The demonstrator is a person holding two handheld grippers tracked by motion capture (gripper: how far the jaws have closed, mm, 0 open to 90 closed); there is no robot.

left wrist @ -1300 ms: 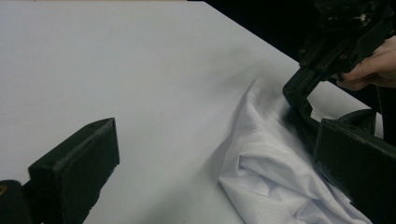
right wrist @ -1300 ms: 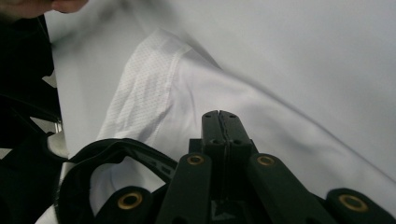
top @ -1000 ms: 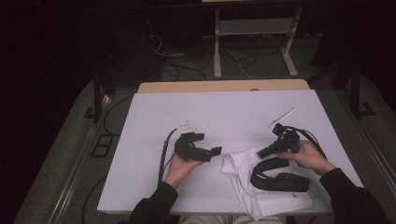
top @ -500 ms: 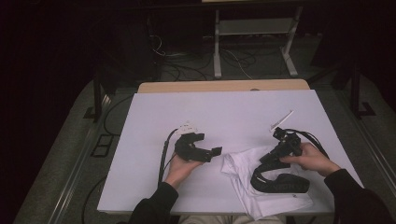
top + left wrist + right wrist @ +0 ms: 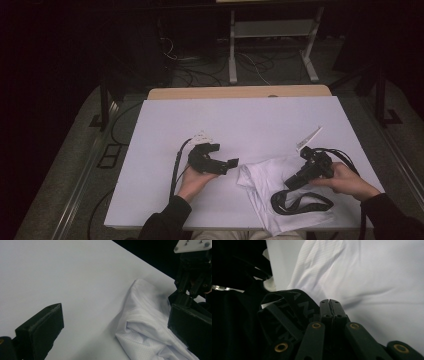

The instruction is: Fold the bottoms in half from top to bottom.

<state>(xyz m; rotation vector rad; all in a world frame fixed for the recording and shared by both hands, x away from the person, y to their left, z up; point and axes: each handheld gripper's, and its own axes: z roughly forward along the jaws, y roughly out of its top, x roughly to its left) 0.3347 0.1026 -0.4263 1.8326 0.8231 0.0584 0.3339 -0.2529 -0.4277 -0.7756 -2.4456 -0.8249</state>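
High view first: a white cloth [image 5: 270, 187] lies crumpled on the white bench [image 5: 250, 120], toward the near right corner, with a black strap [image 5: 300, 204] looped across it. The right gripper [image 5: 292, 181] sits over the cloth, jaws pressed tight together in the right gripper view, the strap [image 5: 287, 312] lying just beside them; whether anything is pinched between them I cannot tell. The left gripper [image 5: 232, 165] rests on the bench just left of the cloth's edge, its jaws spread wide and holding nothing, the cloth [image 5: 147, 325] lying just ahead of them.
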